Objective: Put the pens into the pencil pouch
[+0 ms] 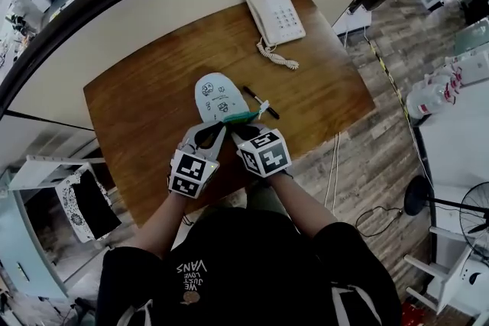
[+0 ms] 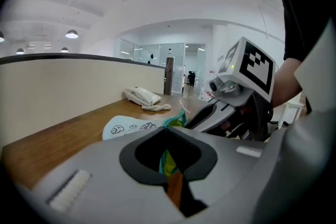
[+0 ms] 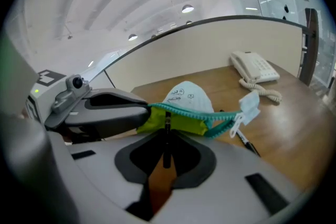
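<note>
- Left tongs are clamped tight on the green-lined mouth of the pencil pouch, dead centre in the head view.
- The pouch's far end rests on the tabletop.
- Right tongs are narrow, pinching a dark pen with its tip right at the teal zipper.
- A second pen lies just right of the pouch, below the telephone.

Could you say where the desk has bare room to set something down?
The left half of the desk, between the partition and the pouch, is bare, as is the right side between the phone, the loose pen and the edge. The near middle is crowded: the left gripper holds the pouch and the right gripper holds a pen at its mouth.
</note>
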`<state>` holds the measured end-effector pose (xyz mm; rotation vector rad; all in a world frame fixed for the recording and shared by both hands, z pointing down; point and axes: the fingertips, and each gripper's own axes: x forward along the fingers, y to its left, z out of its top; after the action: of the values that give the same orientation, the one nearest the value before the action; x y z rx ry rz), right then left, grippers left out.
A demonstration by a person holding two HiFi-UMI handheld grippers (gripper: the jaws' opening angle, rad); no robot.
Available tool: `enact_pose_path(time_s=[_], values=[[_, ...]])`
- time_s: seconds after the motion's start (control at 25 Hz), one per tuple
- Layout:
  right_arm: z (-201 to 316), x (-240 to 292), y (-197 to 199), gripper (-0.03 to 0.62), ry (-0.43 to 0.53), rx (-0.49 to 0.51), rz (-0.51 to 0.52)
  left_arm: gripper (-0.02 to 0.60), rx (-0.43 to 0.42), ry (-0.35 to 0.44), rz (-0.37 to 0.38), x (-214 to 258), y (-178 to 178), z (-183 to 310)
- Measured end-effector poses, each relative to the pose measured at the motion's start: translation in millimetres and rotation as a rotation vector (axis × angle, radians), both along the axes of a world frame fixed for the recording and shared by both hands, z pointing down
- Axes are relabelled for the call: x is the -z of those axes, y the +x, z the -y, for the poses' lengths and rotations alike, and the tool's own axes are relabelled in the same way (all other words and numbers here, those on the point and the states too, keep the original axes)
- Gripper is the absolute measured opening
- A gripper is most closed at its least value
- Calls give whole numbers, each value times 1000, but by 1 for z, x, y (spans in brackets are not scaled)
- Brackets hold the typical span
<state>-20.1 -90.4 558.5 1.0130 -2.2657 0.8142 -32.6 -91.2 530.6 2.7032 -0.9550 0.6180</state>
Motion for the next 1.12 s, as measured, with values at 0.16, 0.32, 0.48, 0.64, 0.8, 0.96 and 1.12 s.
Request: enact_pose_path(time_s=[0.16, 0.32, 0.48, 0.64, 0.8, 0.96, 1.12], values=[[12, 6, -13, 46, 31, 13, 62, 23, 54, 4, -27, 9, -5, 10], [18, 9, -21, 46, 37, 8, 170, 22, 128, -18, -78, 12, -13, 22], [18, 22, -19, 49, 76, 18, 243, 21, 183, -50, -104, 8, -22, 29], [17, 29, 0, 49, 128, 35, 229, 22, 221, -62, -111, 6, -25, 36], [19, 16, 43, 49, 181, 12, 91, 22, 248, -66, -108, 5, -27, 41], [21, -11, 89, 49, 144, -57, -6, 21, 267, -71, -98, 2, -24, 45], [23, -33, 120, 49, 121, -98, -81, 23, 280, -75, -81, -2, -22, 48]])
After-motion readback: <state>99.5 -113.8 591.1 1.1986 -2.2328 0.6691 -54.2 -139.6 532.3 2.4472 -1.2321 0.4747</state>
